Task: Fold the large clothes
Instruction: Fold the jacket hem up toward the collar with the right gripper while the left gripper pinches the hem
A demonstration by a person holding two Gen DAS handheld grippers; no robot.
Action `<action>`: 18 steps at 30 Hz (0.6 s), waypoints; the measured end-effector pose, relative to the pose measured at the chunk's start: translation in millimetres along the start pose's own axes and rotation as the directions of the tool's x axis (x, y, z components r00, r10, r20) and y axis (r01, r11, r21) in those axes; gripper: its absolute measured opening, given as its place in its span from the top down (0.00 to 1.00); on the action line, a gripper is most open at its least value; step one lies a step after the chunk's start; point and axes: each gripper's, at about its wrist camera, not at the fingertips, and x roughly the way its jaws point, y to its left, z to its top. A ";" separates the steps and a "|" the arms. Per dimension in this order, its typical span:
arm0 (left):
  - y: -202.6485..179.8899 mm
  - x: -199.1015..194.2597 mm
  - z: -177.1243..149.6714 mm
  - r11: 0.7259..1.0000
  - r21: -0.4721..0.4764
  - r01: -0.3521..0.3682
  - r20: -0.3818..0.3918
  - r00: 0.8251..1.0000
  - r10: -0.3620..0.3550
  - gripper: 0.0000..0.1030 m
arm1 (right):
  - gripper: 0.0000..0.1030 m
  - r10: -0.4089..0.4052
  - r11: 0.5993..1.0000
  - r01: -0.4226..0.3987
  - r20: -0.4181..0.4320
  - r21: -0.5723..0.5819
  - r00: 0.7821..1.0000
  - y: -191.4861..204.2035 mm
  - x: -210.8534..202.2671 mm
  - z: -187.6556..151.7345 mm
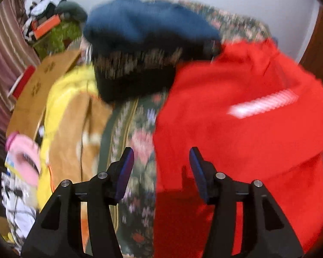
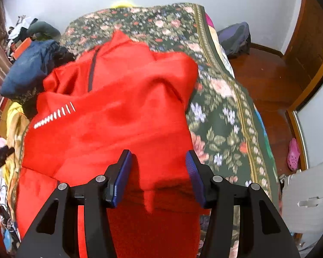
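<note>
A large red garment (image 2: 118, 116) with a white stripe mark and a dark zip lies partly folded on a floral bedspread (image 2: 221, 111). It also shows in the left wrist view (image 1: 236, 133), filling the right half. My left gripper (image 1: 161, 167) is open and empty, above the garment's left edge. My right gripper (image 2: 159, 167) is open and empty, above the garment's lower right part.
A blue and black bundle of clothes (image 1: 144, 43) lies beyond the red garment. Yellow and brown cloth (image 1: 73, 116) and a pink item (image 1: 25, 159) lie at the left. A wooden floor (image 2: 269, 81) and a pink shoe (image 2: 293, 153) are right of the bed.
</note>
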 end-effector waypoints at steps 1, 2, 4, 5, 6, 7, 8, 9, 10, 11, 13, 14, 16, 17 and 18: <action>-2.2 -6.8 10.9 1.000 0.004 0.013 0.029 0.999 -0.013 0.46 | 0.53 -0.004 1.000 0.004 0.020 -0.007 1.000 0.6 -5.5 6.9; -5.0 -13.6 22.9 0.999 0.010 0.031 0.058 0.998 -0.032 0.45 | 0.53 -0.006 1.000 0.006 0.037 -0.012 0.999 1.6 -9.5 12.2; -10.0 -22.6 46.0 0.997 0.022 0.067 0.101 0.992 -0.069 0.42 | 0.53 0.004 1.000 -0.003 0.069 -0.021 0.998 4.3 -16.8 24.3; -14.5 -26.5 57.9 0.996 0.030 0.082 0.121 0.989 -0.085 0.41 | 0.53 0.016 1.000 -0.014 0.087 -0.025 0.996 5.0 -21.3 32.9; -19.4 -28.8 67.6 0.995 0.038 0.092 0.137 0.986 -0.096 0.40 | 0.53 0.024 0.999 -0.021 0.099 -0.027 0.995 5.6 -23.6 37.9; -26.2 -32.1 79.1 0.993 0.049 0.104 0.155 0.982 -0.111 0.40 | 0.53 0.033 0.999 -0.030 0.118 -0.034 0.992 7.0 -27.6 48.3; -32.4 -34.2 92.1 0.991 0.059 0.120 0.171 0.977 -0.129 0.39 | 0.53 0.037 0.999 -0.032 0.131 -0.040 0.991 8.7 -29.4 55.7; -36.4 -35.6 100.1 0.989 0.065 0.131 0.179 0.974 -0.141 0.38 | 0.51 0.042 0.998 -0.035 0.146 -0.048 0.988 11.6 -31.1 64.0; -42.4 -35.2 112.1 0.986 0.073 0.147 0.189 0.969 -0.158 0.37 | 0.49 0.046 0.998 -0.037 0.161 -0.057 0.986 14.3 -32.2 72.1; -46.5 -33.5 119.5 0.985 0.076 0.158 0.192 0.967 -0.170 0.37 | 0.48 0.048 0.997 -0.036 0.175 -0.067 0.983 17.2 -32.6 78.8; -56.5 -25.5 138.5 0.980 0.078 0.185 0.184 0.963 -0.196 0.37 | 0.47 0.051 0.996 -0.034 0.196 -0.088 0.979 23.1 -30.5 92.5; -63.1 -18.3 147.9 0.976 0.078 0.205 0.170 0.961 -0.216 0.37 | 0.47 0.052 0.995 -0.033 0.200 -0.099 0.978 25.5 -28.1 98.4; -74.0 -4.0 161.0 0.969 0.079 0.236 0.142 0.959 -0.245 0.37 | 0.47 0.054 0.992 -0.028 0.205 -0.125 0.977 32.0 -20.5 110.2; -81.1 4.2 167.0 0.964 0.080 0.253 0.127 0.957 -0.262 0.37 | 0.47 0.052 0.991 -0.024 0.206 -0.135 0.977 34.0 -16.9 114.6; -86.2 9.5 169.4 0.962 0.082 0.262 0.119 0.955 -0.271 0.37 | 0.47 0.050 0.989 -0.019 0.207 -0.147 0.977 36.5 -13.3 118.6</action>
